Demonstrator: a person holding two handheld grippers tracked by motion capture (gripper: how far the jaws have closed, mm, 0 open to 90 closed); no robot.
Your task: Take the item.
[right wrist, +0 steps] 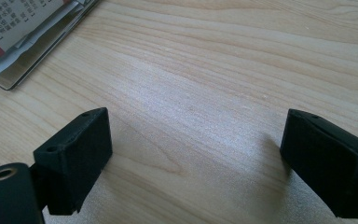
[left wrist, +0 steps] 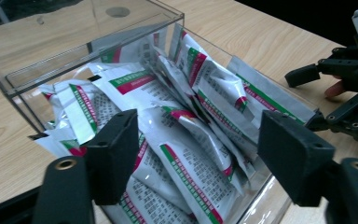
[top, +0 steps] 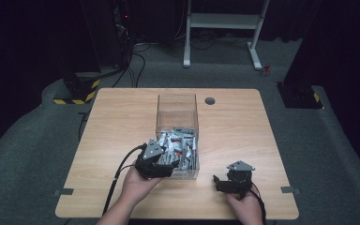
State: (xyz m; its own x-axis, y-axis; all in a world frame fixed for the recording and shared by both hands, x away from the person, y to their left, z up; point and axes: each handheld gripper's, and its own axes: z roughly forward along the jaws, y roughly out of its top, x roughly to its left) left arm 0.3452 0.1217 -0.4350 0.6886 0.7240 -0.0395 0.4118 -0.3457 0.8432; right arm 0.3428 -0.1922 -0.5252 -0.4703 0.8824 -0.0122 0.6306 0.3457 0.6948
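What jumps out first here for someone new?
The clear box in the middle of the wooden table, its near half heaped with silver packets. The left gripper hangs open over the box's near left corner. The right gripper, also open, sits over bare wood to the box's right.

1. Left gripper [top: 168,161]: black frame, grey three-cornered plate on top, black cable trailing; blocky black jaws with brass-ringed screw holes.
2. Right gripper [top: 218,180]: matching black build, grey plate with small screws, dark cable.
3. Forearms: bare, no sleeves visible.
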